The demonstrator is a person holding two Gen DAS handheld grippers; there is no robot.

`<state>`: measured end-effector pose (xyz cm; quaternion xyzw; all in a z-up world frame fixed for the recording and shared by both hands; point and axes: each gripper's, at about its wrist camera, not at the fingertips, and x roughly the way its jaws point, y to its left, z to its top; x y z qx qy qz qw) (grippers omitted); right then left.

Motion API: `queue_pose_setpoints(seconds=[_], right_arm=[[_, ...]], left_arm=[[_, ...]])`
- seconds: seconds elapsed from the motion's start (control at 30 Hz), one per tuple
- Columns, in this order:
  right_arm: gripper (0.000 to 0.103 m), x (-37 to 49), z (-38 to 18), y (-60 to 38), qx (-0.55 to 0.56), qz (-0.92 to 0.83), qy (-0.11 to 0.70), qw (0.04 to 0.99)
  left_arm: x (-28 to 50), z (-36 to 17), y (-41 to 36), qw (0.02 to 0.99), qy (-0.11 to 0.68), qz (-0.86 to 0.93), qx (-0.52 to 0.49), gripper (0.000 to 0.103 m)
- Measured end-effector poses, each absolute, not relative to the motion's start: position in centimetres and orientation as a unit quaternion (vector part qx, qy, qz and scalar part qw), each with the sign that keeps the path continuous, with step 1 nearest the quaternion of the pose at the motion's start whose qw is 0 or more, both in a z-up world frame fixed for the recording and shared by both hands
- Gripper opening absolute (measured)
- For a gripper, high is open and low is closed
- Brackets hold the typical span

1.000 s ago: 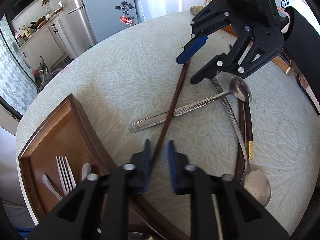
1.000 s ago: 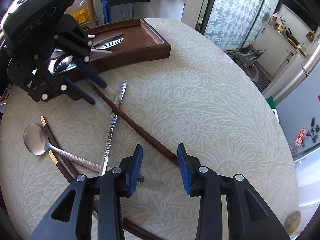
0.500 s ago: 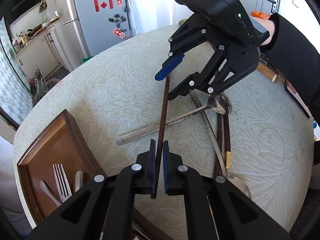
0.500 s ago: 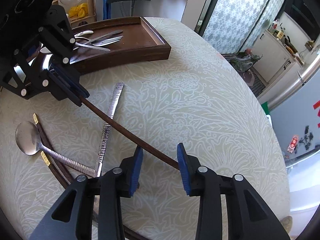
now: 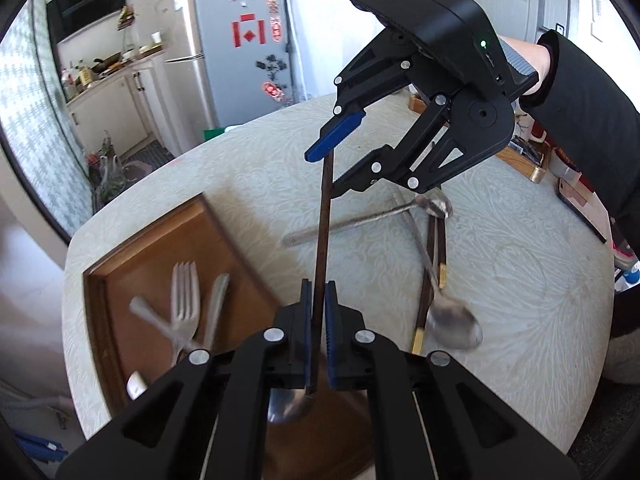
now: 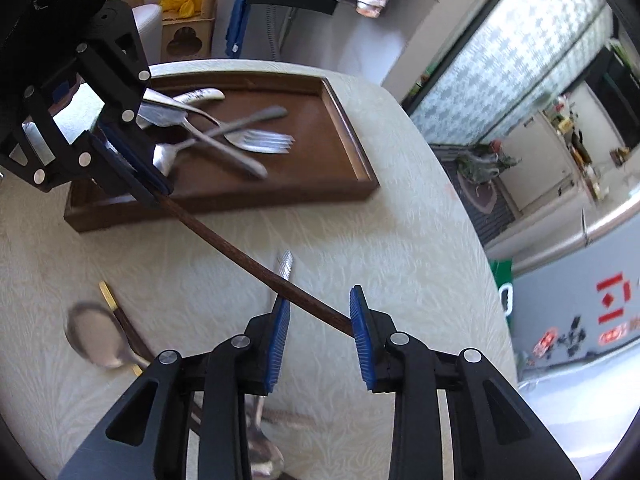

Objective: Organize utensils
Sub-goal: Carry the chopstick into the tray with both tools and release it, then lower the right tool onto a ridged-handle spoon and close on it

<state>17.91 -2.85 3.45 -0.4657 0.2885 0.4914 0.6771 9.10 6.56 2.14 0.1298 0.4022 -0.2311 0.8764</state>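
The left gripper (image 5: 316, 336) is pinching one end of the dark wooden chopstick (image 5: 323, 232) above the wooden tray (image 5: 120, 264), its long axis running toward the right gripper (image 6: 318, 336), whose jaws are standing spread around the far end.

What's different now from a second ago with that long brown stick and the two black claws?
The left gripper closed its jaws on the brown chopstick, which lay on the table before, and lifted it up toward the wooden tray. The right gripper stayed open, the stick's far end between its jaws. The spoons and other chopsticks stayed put.
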Motion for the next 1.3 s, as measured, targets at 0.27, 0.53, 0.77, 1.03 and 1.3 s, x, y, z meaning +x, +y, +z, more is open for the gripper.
queue_pose_setpoints(seconds=[0.27, 0.53, 0.77, 1.03, 1.3], right_arm=[[0.030, 14.1, 2.7, 5.9, -0.511, 0.520, 0.249, 0.638], [0.030, 13.0, 0.5, 11.1, -0.556, 0.516, 0.234, 0.608], [0.036, 13.7, 0.4, 11.4, -0.555, 0.514, 0.240, 0.609], [0.069, 14.7, 1.5, 8.8, -0.528, 0.505, 0.262, 0.631], [0.076, 15.3, 4.1, 2.0, -0.485, 0.486, 0.272, 0.674]], left_arm=[[5.1, 1.6, 13.4, 0.888, 0.415, -0.176, 0.095, 0.006], [4.5, -0.3, 17.0, 0.884, 0.439, -0.146, 0.074, 0.006], [4.9, -0.3, 17.1, 0.884, 0.440, -0.142, 0.071, 0.008], [5.0, 0.5, 15.8, 0.891, 0.425, -0.128, 0.098, 0.065], [4.7, 3.2, 13.2, 0.904, 0.389, -0.133, 0.118, 0.076]])
